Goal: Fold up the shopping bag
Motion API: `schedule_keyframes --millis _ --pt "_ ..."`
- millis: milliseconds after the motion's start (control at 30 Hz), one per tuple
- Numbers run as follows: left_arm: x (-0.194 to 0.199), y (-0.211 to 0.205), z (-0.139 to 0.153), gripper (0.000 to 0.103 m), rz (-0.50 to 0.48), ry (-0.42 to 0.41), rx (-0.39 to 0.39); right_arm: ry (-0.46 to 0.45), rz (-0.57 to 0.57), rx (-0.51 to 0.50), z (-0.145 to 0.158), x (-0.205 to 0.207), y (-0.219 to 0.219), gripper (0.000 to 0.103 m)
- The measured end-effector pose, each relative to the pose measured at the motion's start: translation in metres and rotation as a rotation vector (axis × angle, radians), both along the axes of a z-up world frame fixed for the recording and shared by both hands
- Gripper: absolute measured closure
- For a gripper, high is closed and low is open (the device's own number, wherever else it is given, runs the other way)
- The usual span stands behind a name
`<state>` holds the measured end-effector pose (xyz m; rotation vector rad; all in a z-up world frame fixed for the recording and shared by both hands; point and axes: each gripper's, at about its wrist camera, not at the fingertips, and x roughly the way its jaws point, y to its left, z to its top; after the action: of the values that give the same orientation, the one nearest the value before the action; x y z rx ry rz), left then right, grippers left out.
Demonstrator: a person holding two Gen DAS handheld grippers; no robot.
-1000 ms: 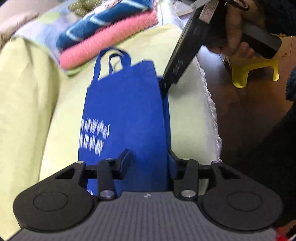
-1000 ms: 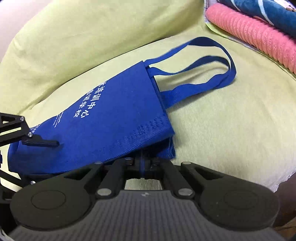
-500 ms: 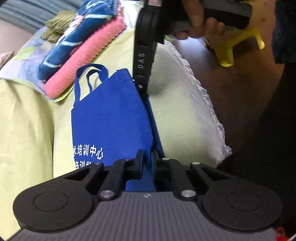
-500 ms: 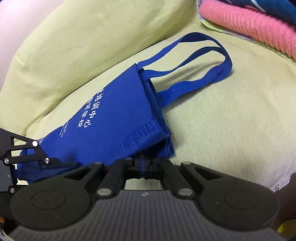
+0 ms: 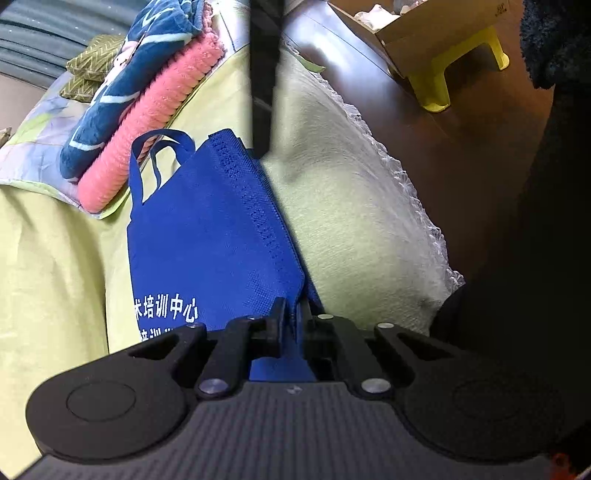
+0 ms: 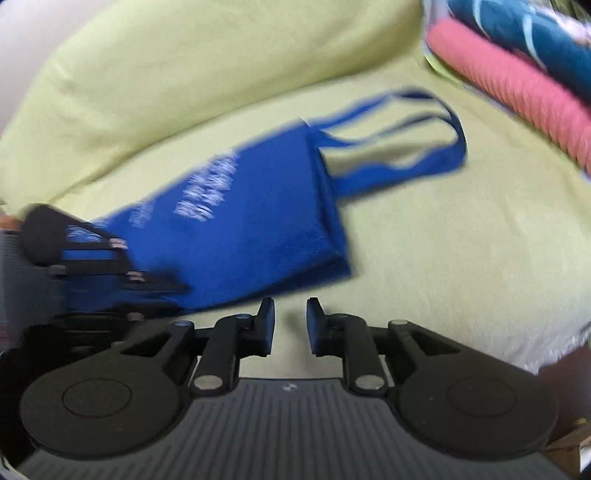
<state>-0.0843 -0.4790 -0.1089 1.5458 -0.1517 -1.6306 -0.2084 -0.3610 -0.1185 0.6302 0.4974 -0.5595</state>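
Observation:
A blue shopping bag (image 5: 207,236) with white print lies folded lengthwise on a yellow-green bed cover, its handles (image 5: 155,147) towards the far end. My left gripper (image 5: 294,314) is shut on the bag's near edge, blue fabric pinched between its pads. In the right wrist view the bag (image 6: 251,221) lies just beyond my right gripper (image 6: 290,317), whose jaws are opening with nothing between them; bare cover shows in the gap. The left gripper (image 6: 147,280) grips the bag at the left there. A dark finger of the right gripper (image 5: 263,81) hangs over the bag's far corner.
Folded pink (image 5: 147,122) and dark blue (image 5: 122,85) towels are stacked beyond the handles. A lace-edged cover (image 5: 406,192) marks the bed's right side, with brown floor, a yellow stool (image 5: 461,74) and a cardboard box (image 5: 424,26) past it.
My left gripper closed on the bag's near edge and rolled. My right gripper let go of the bag's corner, opened and pulled back and up from it.

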Motion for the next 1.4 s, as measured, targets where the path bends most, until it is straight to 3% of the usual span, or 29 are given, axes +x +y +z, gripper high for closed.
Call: schedule_keyframes --millis 100,167,233,300,367,400,533,567,633,767,867,1000,1067,1200,1300,1400 --pt "-0.002 0.0 -0.001 0.103 0.0 -0.013 -0.001 -0.096 -0.042 -0.069 0.02 -0.001 0.002 0.086" --pt "-0.004 0.0 -0.002 0.103 0.004 -0.02 -0.003 -0.088 -0.056 -0.094 0.021 0.013 -0.004 0.086" --pt "-0.004 0.002 -0.002 0.103 0.023 -0.014 -0.015 -0.019 -0.052 -0.106 0.01 0.032 -0.008 0.086" --pt "-0.004 0.003 -0.001 0.103 0.09 0.025 -0.043 0.094 -0.055 -0.112 -0.007 0.049 -0.011 0.097" --pt "-0.002 0.005 0.011 0.098 0.25 0.151 -0.081 0.119 -0.067 -0.133 -0.015 0.052 -0.01 0.102" --pt "0.001 0.008 0.019 0.084 0.337 0.239 -0.103 0.124 -0.072 -0.144 -0.018 0.053 -0.01 0.102" --pt "0.015 0.025 0.052 0.081 0.646 0.603 -0.26 0.157 -0.049 -0.174 -0.018 0.056 -0.009 0.102" --pt "0.018 0.026 0.056 0.081 0.709 0.644 -0.305 0.156 -0.046 -0.174 -0.018 0.056 -0.009 0.102" --pt "0.025 0.02 0.057 0.075 0.825 0.634 -0.377 0.147 -0.045 -0.164 -0.019 0.053 -0.01 0.102" --pt "0.051 0.006 0.038 0.072 1.057 0.523 -0.357 0.167 -0.039 -0.171 -0.016 0.057 -0.01 0.102" --pt "0.069 0.032 0.027 0.071 1.16 0.504 -0.333 0.187 -0.033 -0.18 -0.014 0.059 -0.008 0.102" --pt "0.098 0.087 0.025 0.065 1.287 0.449 -0.361 0.195 -0.036 -0.173 -0.013 0.062 -0.009 0.102" --pt "0.113 0.109 0.026 0.094 1.346 0.421 -0.357 0.204 -0.035 -0.179 -0.013 0.063 -0.008 0.102" --pt "0.096 0.118 0.046 0.095 1.287 0.386 -0.402 0.209 -0.038 -0.176 -0.012 0.064 -0.009 0.102" --pt "0.08 0.101 0.05 0.069 1.195 0.328 -0.432 0.214 -0.044 -0.172 -0.011 0.066 -0.009 0.102" --pt "0.082 0.087 0.037 0.067 1.159 0.294 -0.415 0.227 -0.044 -0.18 -0.01 0.068 -0.007 0.101"
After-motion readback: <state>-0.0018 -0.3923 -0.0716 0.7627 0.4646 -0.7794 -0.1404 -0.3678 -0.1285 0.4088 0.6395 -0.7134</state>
